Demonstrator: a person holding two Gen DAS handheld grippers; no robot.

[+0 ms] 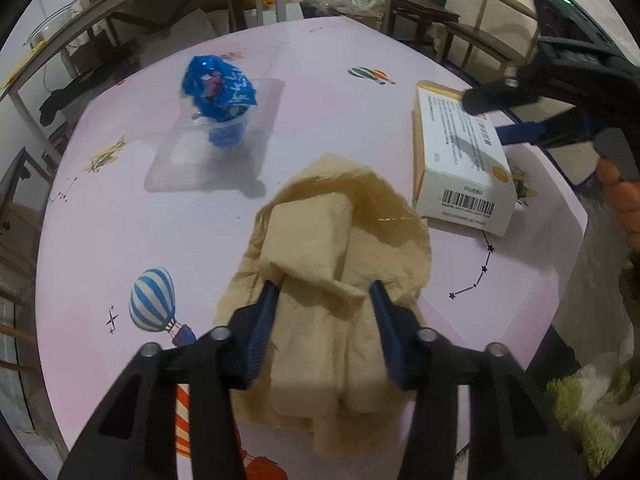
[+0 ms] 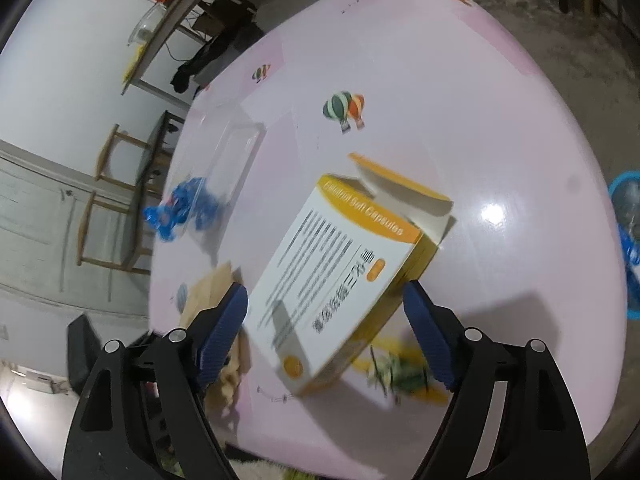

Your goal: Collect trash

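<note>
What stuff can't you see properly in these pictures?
- Left wrist view: the blue wrapper is blurred, its print unreadable.
- Left wrist view: the tissue hides the tabletop beneath.
- Right wrist view: the box has smeared small print.
- Right wrist view: the blue bin is cut off by the edge.

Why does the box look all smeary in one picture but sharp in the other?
Right wrist view: the medicine box and blue wrapper are streaked by motion blur, with lamp glare on the table. Left wrist view: the box is sharper; fisheye bends the table edge.
</note>
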